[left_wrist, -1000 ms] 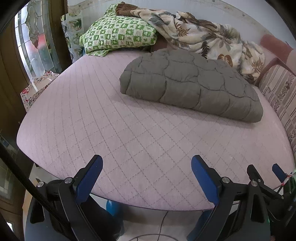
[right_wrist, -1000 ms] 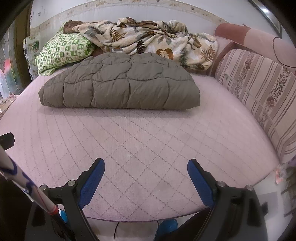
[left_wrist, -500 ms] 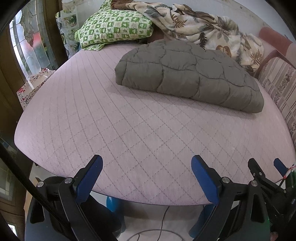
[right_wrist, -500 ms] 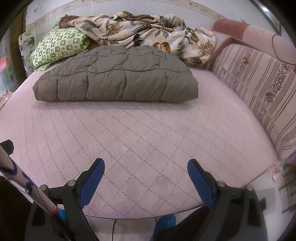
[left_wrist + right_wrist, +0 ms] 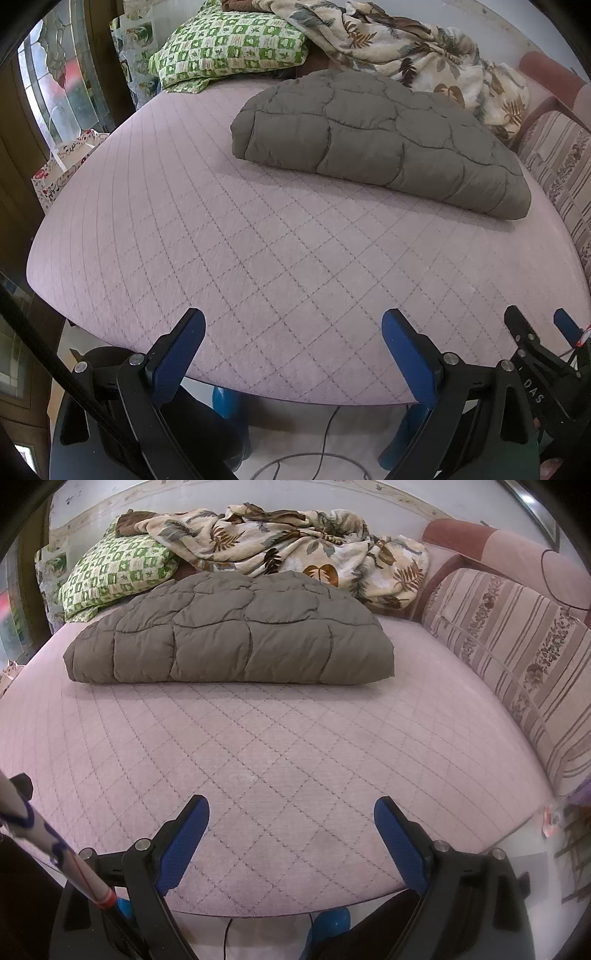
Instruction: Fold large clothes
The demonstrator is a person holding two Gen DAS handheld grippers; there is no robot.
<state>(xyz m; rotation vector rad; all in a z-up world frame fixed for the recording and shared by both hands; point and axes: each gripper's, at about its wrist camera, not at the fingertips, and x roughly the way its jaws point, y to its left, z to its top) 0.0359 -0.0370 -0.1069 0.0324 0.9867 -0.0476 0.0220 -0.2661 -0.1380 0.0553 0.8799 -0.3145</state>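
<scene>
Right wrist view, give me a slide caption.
Open right claw over the pink bed, facing a folded grey quilted jacket.

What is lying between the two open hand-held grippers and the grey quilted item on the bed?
Nothing visible. Only bare pink mattress separates the right hand-held gripper and left hand-held gripper from the grey quilted item.

Home bedroom, quilted pink bed (image 5: pixel 280 746), green checked pillow (image 5: pixel 114 576), leaf-print blanket (image 5: pixel 295 542), striped sofa (image 5: pixel 517 657) alongside

Grey-brown quilted comforter (image 5: pixel 229 631) on pale pink diamond-stitched mattress (image 5: pixel 258 760); green-checked pillow (image 5: pixel 114 574), cream leaf-print blanket (image 5: pixel 288 542), seemingly floral-striped sofa back (image 5: pixel 517 657).
</scene>
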